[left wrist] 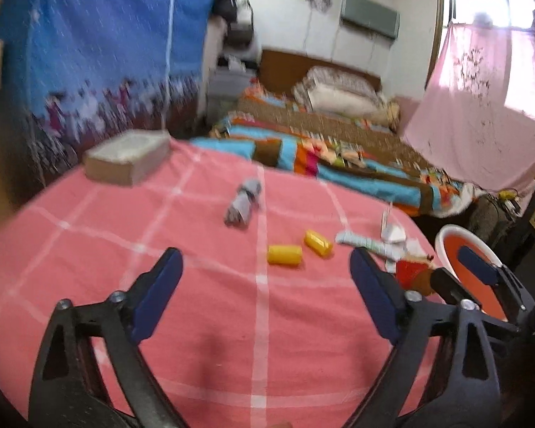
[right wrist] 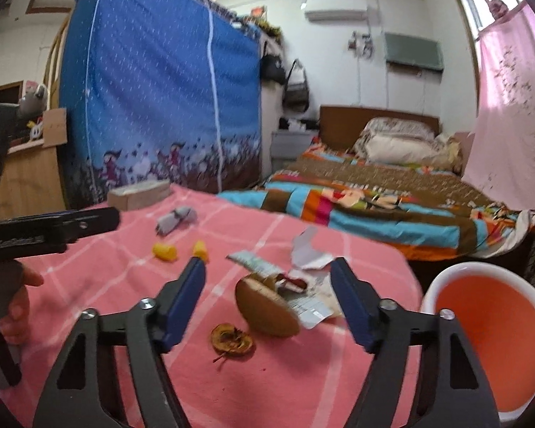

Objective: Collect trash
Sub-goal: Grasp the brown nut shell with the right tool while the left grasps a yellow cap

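1. The left gripper [left wrist: 265,271] hangs over the pink checked cloth [left wrist: 203,321], jaws wide with nothing between them.
2. From its camera, two yellow capsules [left wrist: 284,255] lie at 12 o'clock just ahead, and a grey crumpled wrapper [left wrist: 243,202] sits further off toward 11 o'clock.
3. The right gripper [right wrist: 269,278] has its jaws moderately wide, pads touching nothing.
4. Between its fingers lies a brown fruit piece [right wrist: 265,308] on torn paper scraps [right wrist: 310,253]; a dried fruit slice [right wrist: 231,339] lies just beside it at 7 o'clock.
5. A white bin with an orange liner [right wrist: 488,335] stands at 3 o'clock, off the cloth's edge.
6. A cardboard box [right wrist: 139,194] rests at the far 10 o'clock corner.
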A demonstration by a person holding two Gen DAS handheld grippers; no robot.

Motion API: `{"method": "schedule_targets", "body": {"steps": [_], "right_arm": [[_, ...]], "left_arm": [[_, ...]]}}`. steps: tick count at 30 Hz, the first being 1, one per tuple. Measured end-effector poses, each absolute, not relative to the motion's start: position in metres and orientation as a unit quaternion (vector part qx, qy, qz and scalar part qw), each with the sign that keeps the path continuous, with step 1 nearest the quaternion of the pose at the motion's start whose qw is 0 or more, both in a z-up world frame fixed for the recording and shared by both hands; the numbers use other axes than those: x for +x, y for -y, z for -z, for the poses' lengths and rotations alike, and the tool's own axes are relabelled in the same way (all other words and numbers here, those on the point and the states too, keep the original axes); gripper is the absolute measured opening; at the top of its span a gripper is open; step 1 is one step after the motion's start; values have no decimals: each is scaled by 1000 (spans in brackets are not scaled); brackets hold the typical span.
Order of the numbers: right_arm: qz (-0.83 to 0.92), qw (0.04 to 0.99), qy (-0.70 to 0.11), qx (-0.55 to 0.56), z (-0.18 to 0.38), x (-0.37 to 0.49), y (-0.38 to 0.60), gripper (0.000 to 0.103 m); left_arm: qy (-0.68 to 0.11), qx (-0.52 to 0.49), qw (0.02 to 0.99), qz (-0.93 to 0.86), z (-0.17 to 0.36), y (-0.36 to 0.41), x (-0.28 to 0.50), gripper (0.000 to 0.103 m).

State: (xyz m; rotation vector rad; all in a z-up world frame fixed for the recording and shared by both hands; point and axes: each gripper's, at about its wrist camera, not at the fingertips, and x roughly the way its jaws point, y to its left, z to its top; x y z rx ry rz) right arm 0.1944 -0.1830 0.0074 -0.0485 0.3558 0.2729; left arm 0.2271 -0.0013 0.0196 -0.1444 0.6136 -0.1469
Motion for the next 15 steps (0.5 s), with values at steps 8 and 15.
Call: {"method": "schedule_targets", "body": {"steps": [8,15], "right_arm": [[-146,959,-240,-24,4,218,179,38],[-169,952,-256,8,5,227,185,25]], "left_arm": [[-395,-83,910,95,3,13,264,71],[-407,-81,905,92,3,18,280,46]]}}
